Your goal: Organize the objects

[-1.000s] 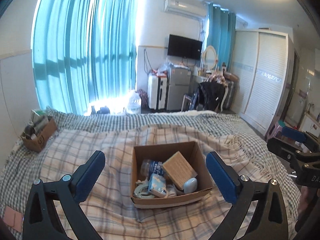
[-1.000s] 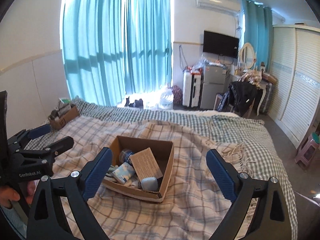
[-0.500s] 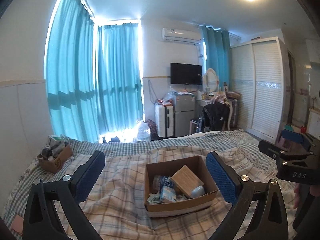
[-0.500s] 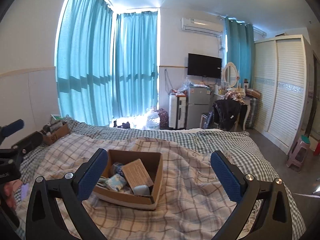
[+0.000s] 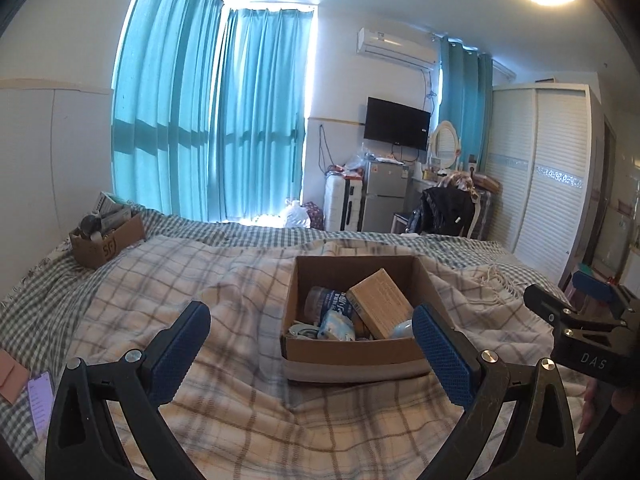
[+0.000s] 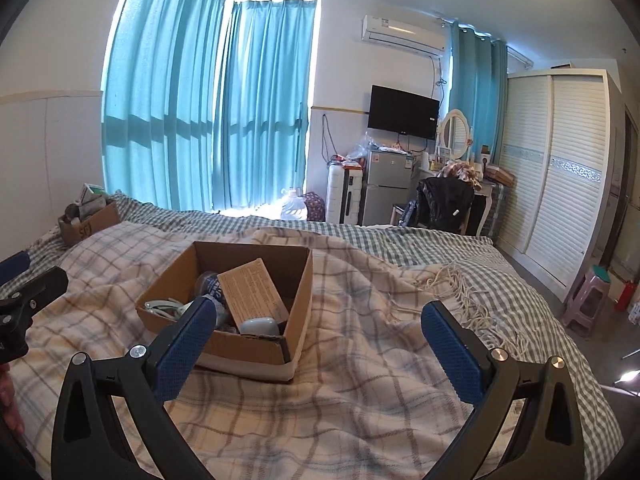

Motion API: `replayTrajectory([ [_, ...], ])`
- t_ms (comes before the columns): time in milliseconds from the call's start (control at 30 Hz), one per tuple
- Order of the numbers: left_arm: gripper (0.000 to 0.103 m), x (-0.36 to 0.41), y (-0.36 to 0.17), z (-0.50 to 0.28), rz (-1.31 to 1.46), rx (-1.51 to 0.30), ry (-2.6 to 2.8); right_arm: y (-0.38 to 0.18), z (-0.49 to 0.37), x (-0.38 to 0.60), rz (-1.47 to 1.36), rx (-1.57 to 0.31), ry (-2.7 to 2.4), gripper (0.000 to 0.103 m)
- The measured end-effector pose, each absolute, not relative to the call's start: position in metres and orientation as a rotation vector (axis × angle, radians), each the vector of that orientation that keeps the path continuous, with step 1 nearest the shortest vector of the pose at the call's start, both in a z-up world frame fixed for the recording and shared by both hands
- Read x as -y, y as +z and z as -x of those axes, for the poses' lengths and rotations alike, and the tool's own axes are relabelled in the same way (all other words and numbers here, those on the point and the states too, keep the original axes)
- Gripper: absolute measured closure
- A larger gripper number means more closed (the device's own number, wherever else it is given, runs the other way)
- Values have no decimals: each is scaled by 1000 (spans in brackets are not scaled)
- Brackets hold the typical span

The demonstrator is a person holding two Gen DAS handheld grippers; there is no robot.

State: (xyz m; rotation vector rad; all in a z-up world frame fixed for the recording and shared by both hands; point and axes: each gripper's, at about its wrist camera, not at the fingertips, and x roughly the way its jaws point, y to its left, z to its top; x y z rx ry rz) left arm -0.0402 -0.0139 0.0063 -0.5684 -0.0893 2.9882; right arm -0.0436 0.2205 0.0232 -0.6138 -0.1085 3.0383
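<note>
A lived-in bedroom in a home. A bed (image 6: 360,380) under a plaid blanket (image 6: 360,340) fills the foreground. Beyond its far edge hang teal curtains (image 6: 208,120) over a bright window, with a wall-mounted television (image 6: 403,113), an air conditioner (image 6: 403,34) above it, a small fridge (image 6: 386,186), and a white slatted wardrobe (image 6: 560,180) to the bed's right.

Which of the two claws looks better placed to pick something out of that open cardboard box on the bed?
Probably the left claw: the cardboard box sits almost straight ahead between its open fingers. The right claw, also open and empty, has the box off toward its left finger.
</note>
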Motion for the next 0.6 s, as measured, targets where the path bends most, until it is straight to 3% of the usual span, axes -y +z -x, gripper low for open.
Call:
replayTrajectory([
  [600, 0, 12, 5, 39, 613, 71, 2965, 29, 42, -212, 610, 108, 3061, 0],
])
